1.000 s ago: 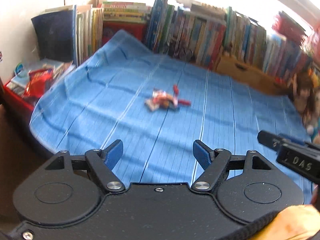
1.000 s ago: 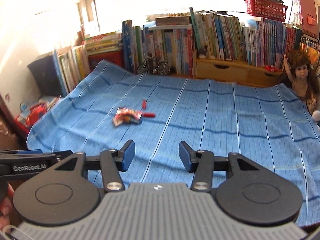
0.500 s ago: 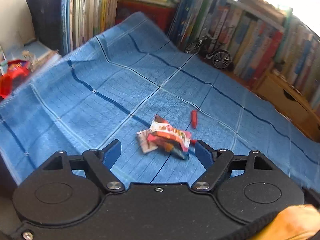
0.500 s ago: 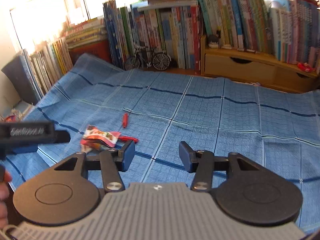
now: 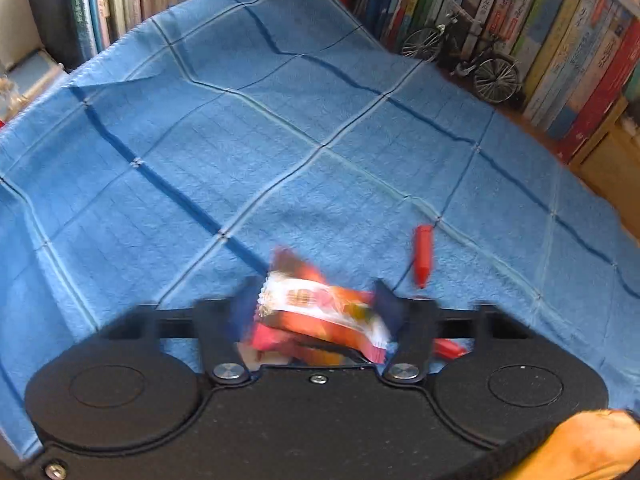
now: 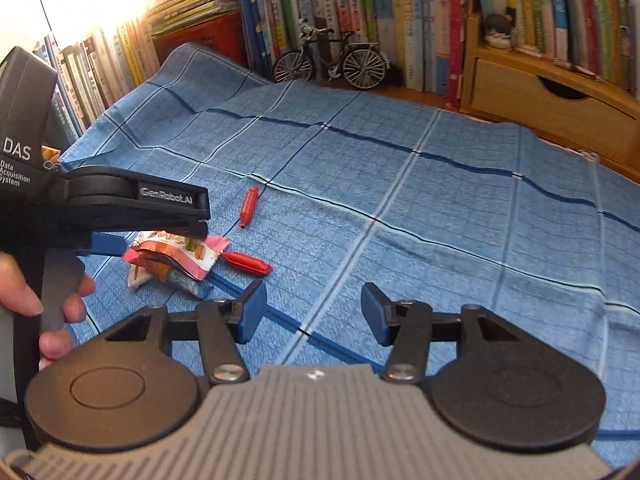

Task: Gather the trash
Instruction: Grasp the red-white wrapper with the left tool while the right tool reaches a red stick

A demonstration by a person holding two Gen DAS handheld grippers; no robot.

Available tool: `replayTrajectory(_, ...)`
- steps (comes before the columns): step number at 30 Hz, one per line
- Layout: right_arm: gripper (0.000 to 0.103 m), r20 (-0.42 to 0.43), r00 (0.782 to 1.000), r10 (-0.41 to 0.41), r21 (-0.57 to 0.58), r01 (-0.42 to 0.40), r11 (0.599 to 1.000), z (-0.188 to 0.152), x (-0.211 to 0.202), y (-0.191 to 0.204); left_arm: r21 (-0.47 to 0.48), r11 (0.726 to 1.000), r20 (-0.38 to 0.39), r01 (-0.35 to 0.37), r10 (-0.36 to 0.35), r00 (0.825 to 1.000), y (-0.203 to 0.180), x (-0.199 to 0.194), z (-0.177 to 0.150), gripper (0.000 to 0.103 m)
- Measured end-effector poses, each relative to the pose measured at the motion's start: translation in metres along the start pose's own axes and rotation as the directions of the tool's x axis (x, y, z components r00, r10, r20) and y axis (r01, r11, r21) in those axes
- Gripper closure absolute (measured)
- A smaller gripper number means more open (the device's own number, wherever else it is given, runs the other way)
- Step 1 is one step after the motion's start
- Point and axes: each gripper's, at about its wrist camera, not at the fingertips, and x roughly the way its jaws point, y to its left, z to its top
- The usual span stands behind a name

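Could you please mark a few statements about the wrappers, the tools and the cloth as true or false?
1. The snack wrappers lie between the left tool's fingers. True.
2. The right tool is shut on a red wrapper. False: its jaws stand open over bare blue checked cloth, with nothing between them.
3. Two small red wrappers lie on the cloth near the wrapper pile. True; the second one lies just beside the pile.
4. The cloth is plain green. False: it is blue with a checked pattern.
5. A model bicycle stands in front of the books. True.
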Motion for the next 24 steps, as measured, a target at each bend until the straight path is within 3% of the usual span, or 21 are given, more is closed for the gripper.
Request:
replayTrajectory(8, 0.036, -0.034, 0.998, 0.052, -0.060, -0.054, 0.997, 0.015, 0.032, 0.019, -0.003, 1.000, 0.118, 0.021, -0.021, 0.993, 0.003, -0.040, 0.017, 0.064)
replayTrajectory(15, 0.036, -0.081, 0.995, 0.060, -0.037, -0.063, 0.997, 0.025, 0.054, 0.035, -0.025, 1.000, 0.157, -0.012, 0.015, 0.987, 0.017, -0.059, 0.025, 0.063)
replayTrajectory(17, 0.046, -0.085, 0.995, 0.056, -0.037, -0.060, 0.998, 0.027, 0.057, 0.039, -0.040, 0.999, 0.154, -0.017, 0.023, 0.988, 0.022, -0.061, 0.022, 0.063)
replayTrajectory(19, 0.067, -0.089, 0.995, 0.050, -0.053, -0.055, 0.997, 0.027, 0.059, 0.043, -0.054, 0.998, 0.152, -0.020, 0.028, 0.988, 0.027, -0.063, 0.020, 0.063)
replayTrajectory(21, 0.070, -0.091, 0.995, 0.050, -0.069, -0.056, 0.996, 0.027, 0.059, 0.045, -0.065, 0.998, 0.149, -0.022, 0.032, 0.988, 0.030, -0.064, 0.017, 0.063)
replayTrajectory(22, 0.083, -0.095, 0.994, 0.054, -0.074, -0.061, 0.995, 0.027, 0.059, 0.046, -0.069, 0.997, 0.147, -0.021, 0.031, 0.989, 0.031, -0.064, 0.015, 0.063)
replayTrajectory(24, 0.087, -0.100, 0.994, 0.048, -0.082, -0.056, 0.995, 0.025, 0.057, 0.046, -0.070, 0.997, 0.144, -0.019, 0.029, 0.989, 0.032, -0.066, 0.012, 0.063)
